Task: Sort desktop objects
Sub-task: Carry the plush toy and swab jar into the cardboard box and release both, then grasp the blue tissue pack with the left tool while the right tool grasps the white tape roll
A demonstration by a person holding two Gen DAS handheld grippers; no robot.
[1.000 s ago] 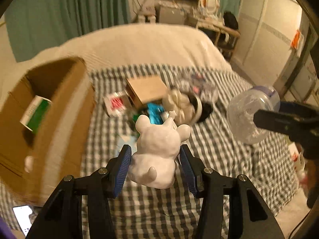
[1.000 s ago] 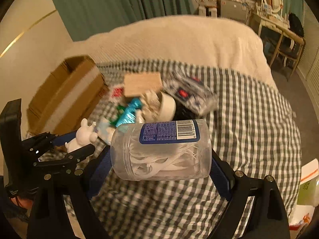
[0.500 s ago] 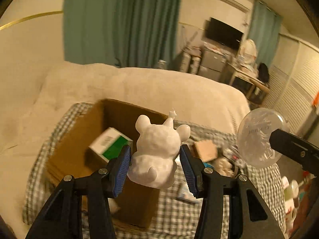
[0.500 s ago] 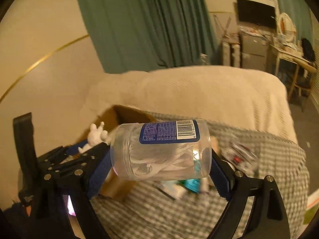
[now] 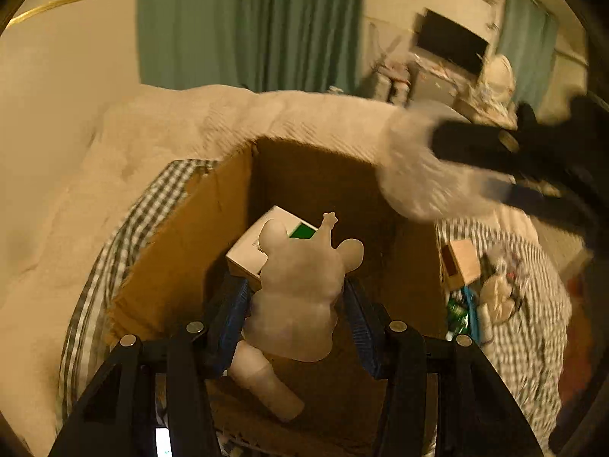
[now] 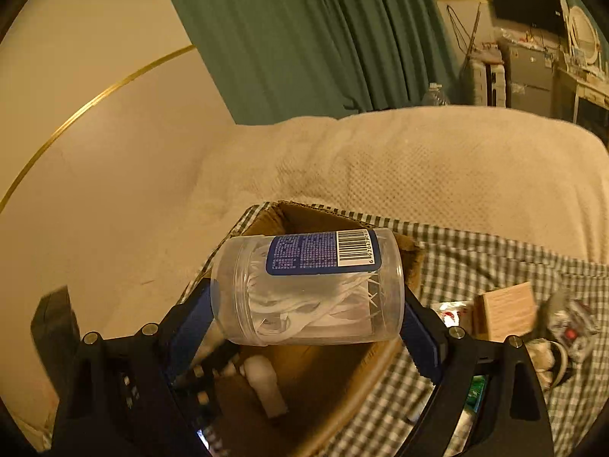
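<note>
My left gripper (image 5: 297, 301) is shut on a white bear figurine (image 5: 300, 289) and holds it over the open cardboard box (image 5: 182, 251). My right gripper (image 6: 308, 312) is shut on a clear plastic jar (image 6: 308, 289) with a blue label, lying sideways between the pads above the same box (image 6: 342, 365). The jar and right gripper show blurred at the upper right of the left wrist view (image 5: 426, 175). Inside the box lie a white-and-green carton (image 5: 262, 243) and a white tube (image 5: 266, 384).
The box stands on a checked cloth (image 6: 495, 262) over a cream blanket (image 6: 418, 160). To the right of the box lies a pile with a small brown box (image 6: 506, 310), a patterned pouch (image 6: 574, 323) and green and blue packets (image 5: 462, 312).
Both grippers have swung left from the pile to above the cardboard box, each keeping its object. The box interior now lies below both.
</note>
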